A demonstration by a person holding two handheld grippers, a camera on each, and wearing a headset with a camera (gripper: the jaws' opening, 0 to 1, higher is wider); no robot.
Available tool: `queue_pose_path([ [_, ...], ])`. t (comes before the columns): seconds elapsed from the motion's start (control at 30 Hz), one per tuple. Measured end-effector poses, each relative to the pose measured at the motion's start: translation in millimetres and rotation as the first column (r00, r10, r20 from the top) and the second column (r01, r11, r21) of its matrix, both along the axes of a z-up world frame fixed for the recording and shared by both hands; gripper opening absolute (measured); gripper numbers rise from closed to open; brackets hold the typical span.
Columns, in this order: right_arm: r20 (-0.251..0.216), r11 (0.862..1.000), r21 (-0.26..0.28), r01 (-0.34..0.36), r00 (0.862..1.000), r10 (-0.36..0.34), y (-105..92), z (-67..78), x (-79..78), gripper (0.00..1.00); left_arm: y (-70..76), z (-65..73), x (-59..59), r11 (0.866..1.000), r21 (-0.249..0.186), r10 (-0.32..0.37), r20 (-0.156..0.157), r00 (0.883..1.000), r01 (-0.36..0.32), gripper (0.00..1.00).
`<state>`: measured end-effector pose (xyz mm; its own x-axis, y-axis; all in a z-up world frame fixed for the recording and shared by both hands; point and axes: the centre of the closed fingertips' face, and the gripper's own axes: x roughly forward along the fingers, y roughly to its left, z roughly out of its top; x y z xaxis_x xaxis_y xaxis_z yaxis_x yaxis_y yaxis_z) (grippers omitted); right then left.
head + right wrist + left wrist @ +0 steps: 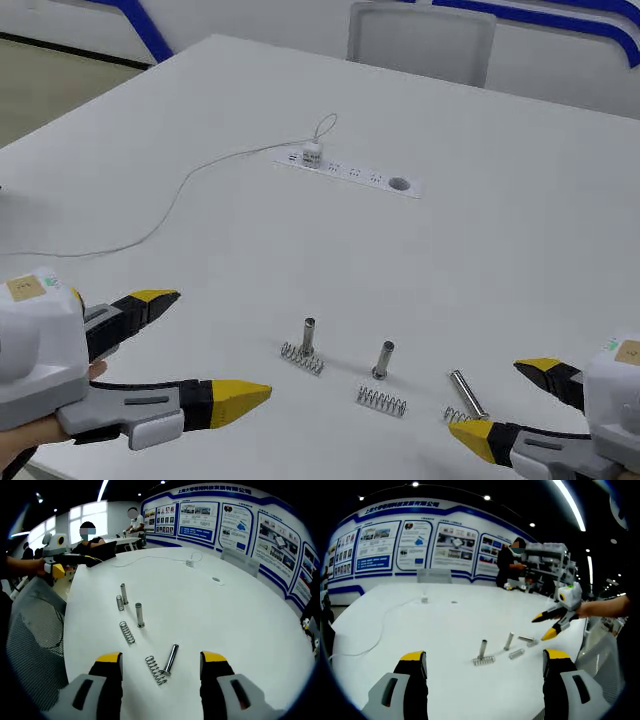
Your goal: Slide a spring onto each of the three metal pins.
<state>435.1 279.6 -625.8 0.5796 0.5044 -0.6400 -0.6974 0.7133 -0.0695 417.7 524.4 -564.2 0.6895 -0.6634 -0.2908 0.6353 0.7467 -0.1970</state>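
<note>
On the white tabletop (520,230) three metal pins sit in a loose row between the two grippers, each with a spring lying flat beside it rather than threaded on. The left pin (309,335) stands upright, and the left spring (302,358) lies just beside its base. The middle pin (384,358) also stands upright, with the middle spring (382,402) just in front of it on the near side, apart from it. The right pin (467,393) lies on its side, and the right spring (458,414) lies just beside its near end. The left gripper (205,345) hovers at the near left, well apart from the pins, its yellow-tipped fingers (240,394) spread wide and grasping nothing. The right gripper (505,400) is near the lying pin, its fingers (472,433) likewise released and empty. In the right gripper view the lying pin and its spring appear between the two fingertips but ahead of them, untouched. Farther back, a flat power strip (350,172) is set into the tabletop with a small white plug (312,153) in it, and a thin cable (180,195) trails away to the left. A grey chair (420,40) stands at the far edge.
</note>
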Motion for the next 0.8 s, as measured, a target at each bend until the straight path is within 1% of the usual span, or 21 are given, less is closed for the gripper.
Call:
queue_pose_path([
  [0.17, -0.008, 1.0, -0.015, -0.002, 1.0, 0.002, 0.0, -6.7, 2.3, 0.6, -3.8, -3.0, -2.4, 1.0, 0.016, -0.02, -0.006, 1.0, 0.02, 0.98],
  [0.33, -0.011, 0.999, -0.03, 0.034, 0.999, -0.034, -2.7, -12.8, 12.2, 0.53, -6.9, -4.3, -4.6, 0.999, 0.024, -0.036, -0.01, 0.999, 0.036, 0.98],
  [0.47, -0.015, 0.998, -0.053, 0.039, 0.999, -0.04, -1.9, -17.6, 20.5, 0.46, -8.2, -5.2, -5.8, 0.999, 0.019, -0.044, -0.018, 0.999, 0.044, 0.98],
  [0.53, -0.022, 0.998, -0.055, 0.045, 0.999, -0.046, -1.5, -20.4, 24.6, 0.45, -8.1, -5.1, -5.8, 0.999, 0.019, -0.044, -0.019, 0.999, 0.044, 0.98],
  [0.6, -0.027, 0.997, -0.05, 0.054, 0.998, -0.055, -0.4, -22.1, 27.9, 0.42, -7.5, -4.4, -5.3, 0.999, 0.014, -0.04, -0.017, 0.999, 0.04, 0.98],
  [0.7, -0.042, 0.996, -0.04, 0.074, 0.996, -0.076, 0.8, -26.2, 32.1, 0.33, -7.0, -4.7, -4.9, 0.999, 0.013, -0.037, -0.018, 0.999, 0.037, 0.98],
  [0.8, -0.055, 0.995, -0.05, 0.083, 0.995, -0.086, 0.6, -33.4, 36.3, 0.32, -7.8, -7.5, -5.5, 0.999, 0.024, -0.045, -0.021, 0.999, 0.045, 0.98],
])
